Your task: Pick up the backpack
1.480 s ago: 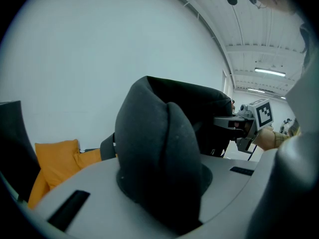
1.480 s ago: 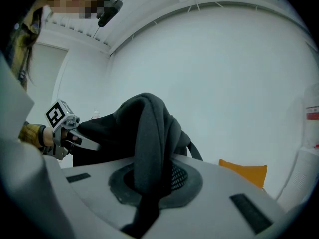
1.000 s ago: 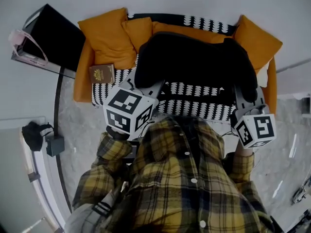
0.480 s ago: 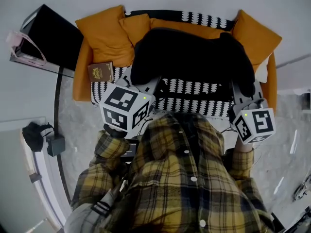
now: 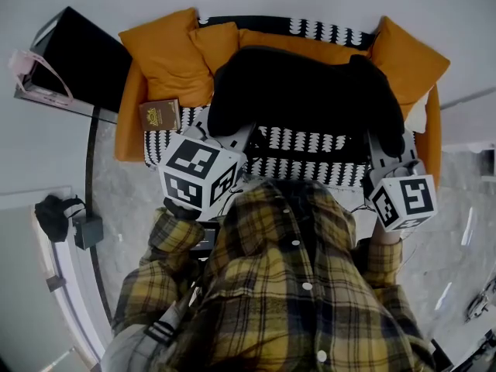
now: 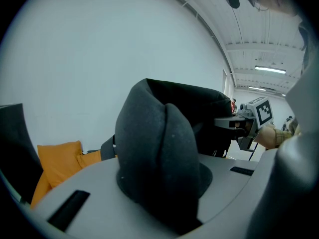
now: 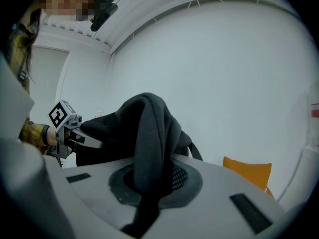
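Both the left gripper (image 5: 229,136) and the right gripper (image 5: 385,147) are clamped on thick folds at opposite ends of the black backpack (image 5: 310,91), over the middle of the sofa (image 5: 129,134); it looks soft, saggy, probably light.

The person wears a plaid shirt (image 5: 294,301) in mustard yellow and dark checks, with small white buttons (image 5: 309,286) down the front. At seven o'clock in the head view, a grey cuff (image 5: 159,333) carries dark stripes. The left gripper (image 5: 229,136) and the right gripper (image 5: 385,152) are pale grey plastic. Each bears a white cube (image 5: 200,175) printed with black square markers. Their broad grey jaws show black rectangular slots (image 7: 249,210).
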### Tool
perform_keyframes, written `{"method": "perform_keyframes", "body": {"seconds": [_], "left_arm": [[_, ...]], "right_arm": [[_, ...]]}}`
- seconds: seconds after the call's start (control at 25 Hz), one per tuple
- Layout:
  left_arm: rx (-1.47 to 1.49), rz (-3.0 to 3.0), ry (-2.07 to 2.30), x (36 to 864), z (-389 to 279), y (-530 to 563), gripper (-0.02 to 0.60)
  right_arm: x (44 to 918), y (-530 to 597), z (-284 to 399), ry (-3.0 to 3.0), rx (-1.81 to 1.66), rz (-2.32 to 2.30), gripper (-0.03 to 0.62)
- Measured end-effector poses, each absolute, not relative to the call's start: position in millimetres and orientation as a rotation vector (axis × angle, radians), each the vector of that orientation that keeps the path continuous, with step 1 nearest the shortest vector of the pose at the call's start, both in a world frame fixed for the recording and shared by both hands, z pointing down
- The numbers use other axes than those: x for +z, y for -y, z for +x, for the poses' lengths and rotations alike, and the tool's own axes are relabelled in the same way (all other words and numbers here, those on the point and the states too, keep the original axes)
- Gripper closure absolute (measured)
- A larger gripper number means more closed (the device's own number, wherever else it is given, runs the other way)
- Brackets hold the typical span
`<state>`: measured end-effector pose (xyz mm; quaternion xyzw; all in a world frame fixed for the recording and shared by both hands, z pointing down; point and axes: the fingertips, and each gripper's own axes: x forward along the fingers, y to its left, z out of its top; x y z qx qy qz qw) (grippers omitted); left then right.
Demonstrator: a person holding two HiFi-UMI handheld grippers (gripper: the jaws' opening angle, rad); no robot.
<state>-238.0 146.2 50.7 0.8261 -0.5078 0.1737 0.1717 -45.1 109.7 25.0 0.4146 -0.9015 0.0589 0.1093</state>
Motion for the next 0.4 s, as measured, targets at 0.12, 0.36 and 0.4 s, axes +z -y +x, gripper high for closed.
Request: {"method": "perform_keyframes", "body": {"seconds": [0.12,0.36,0.4], "left_arm": [[0.497,2.342,1.439,52.6,-238.4,-145.3,0.541],[0.5,2.342,1.44,56.5,-237.0,-138.5,0.541],[0.501,2.344,1.44,56.3,-236.7,-136.8,0.541]], "right_arm": [[27.0,-108.4,-45.4,2.647,0.178,1.218,0.566],[31.2,-102.3,-43.7,2.644,0.185,1.222,0.566],[31.0,-101.0,-43.2,2.644,0.184,1.223,0.566]]}}
